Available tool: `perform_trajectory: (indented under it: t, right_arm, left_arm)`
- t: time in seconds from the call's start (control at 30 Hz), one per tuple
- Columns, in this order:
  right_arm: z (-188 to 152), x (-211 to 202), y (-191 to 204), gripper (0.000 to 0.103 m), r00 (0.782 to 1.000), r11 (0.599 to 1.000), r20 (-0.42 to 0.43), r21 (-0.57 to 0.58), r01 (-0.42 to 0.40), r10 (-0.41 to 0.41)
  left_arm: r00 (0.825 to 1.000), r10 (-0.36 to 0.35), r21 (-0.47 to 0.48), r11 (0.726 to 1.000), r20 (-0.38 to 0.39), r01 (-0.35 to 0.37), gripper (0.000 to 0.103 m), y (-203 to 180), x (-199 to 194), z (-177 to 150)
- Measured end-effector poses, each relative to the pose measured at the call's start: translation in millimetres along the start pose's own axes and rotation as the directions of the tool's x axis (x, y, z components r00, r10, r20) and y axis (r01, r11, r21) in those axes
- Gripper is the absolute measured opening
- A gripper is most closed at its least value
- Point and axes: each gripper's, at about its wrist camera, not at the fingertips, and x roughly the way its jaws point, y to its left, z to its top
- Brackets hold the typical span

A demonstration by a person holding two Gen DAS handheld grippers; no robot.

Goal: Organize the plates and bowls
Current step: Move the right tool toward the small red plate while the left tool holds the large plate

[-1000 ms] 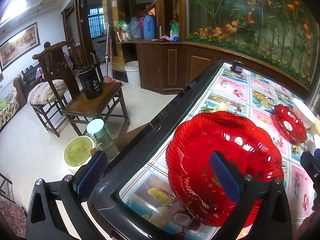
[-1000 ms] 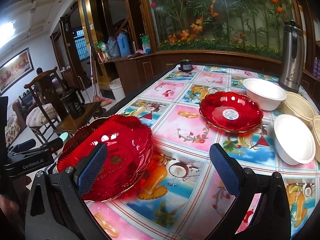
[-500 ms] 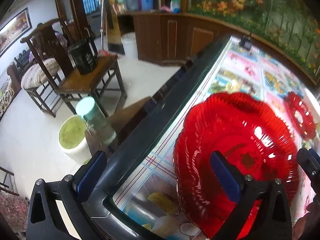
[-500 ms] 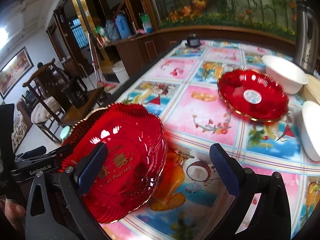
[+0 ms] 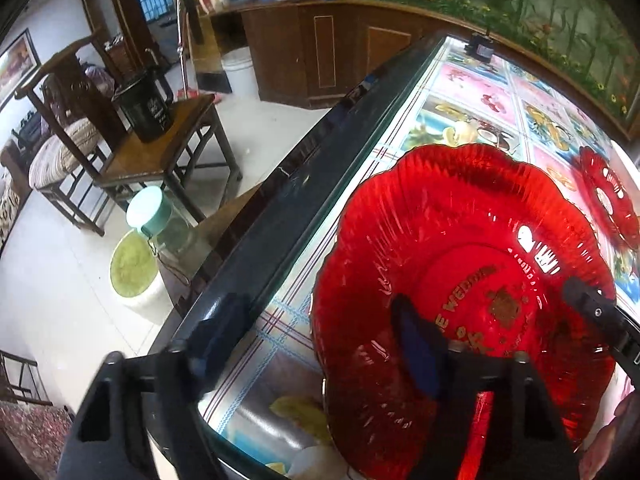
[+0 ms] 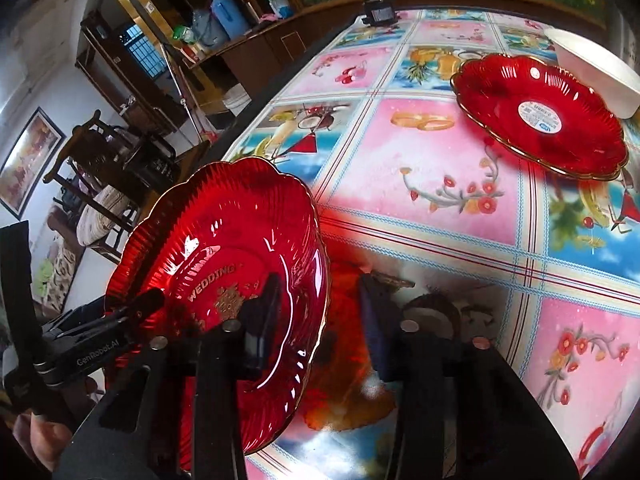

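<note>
Red plate (image 5: 460, 240): large, scalloped, gold lettering; sitting at the near corner of the tabletop (image 6: 420, 152), tilted up on one side.

Left hand-held gripper (image 5: 316, 344): jaws just closing, straddling the plate's outer rim, one finger (image 5: 416, 356) over the plate, the other beyond the tabletop edge; no pinch visible.

Right hand-held gripper (image 6: 320, 320): jaws just closing, narrow, spanning the plate's inner rim; contact unclear.

Second red plate (image 6: 540, 116): lying flat further along, well apart.

White bowl (image 6: 596, 68): sitting just behind it.
</note>
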Motion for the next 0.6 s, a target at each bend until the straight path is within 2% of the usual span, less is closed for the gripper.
perform_trajectory:
  t: [0.03, 0.1, 0.13, 0.2, 0.6]
  right_arm:
    - [-0.3, 1.3, 0.4, 0.029, 1.000, 1.000, -0.006, -0.002, -0.005, 0.005]
    - [-1.8, 3.0, 2.3, 0.014, 1.000, 1.000, -0.011, -0.009, -0.003, 0.003]
    - [-2.3, 3.6, 2.5, 0.014, 1.000, 1.000, -0.010, -0.013, -0.004, 0.004]
    - [-3.7, 4.1, 2.4, 0.012, 1.000, 1.000, -0.007, -0.016, -0.009, 0.009]
    - [-12.2, -2.1, 5.0, 0.012, 1.000, 0.999, 0.019, -0.043, 0.001, 0.000]
  left_arm:
    - [1.000, 0.001, 0.005, 1.000, 0.003, -0.001, 0.063, -0.9, -0.4, 0.4]
    - [0.999, -0.036, 0.012, 0.999, 0.002, 0.036, 0.048, -1.5, -1.6, 0.1]
    - [0.998, -0.066, 0.013, 0.998, -0.004, 0.066, 0.039, -2.1, -1.7, -0.2]
    - [0.997, -0.081, 0.030, 0.996, -0.007, 0.081, 0.031, -6.2, -2.0, -0.5]
    - [0.997, -0.074, 0.061, 0.996, 0.031, 0.072, 0.027, -9.7, -13.5, -5.3]
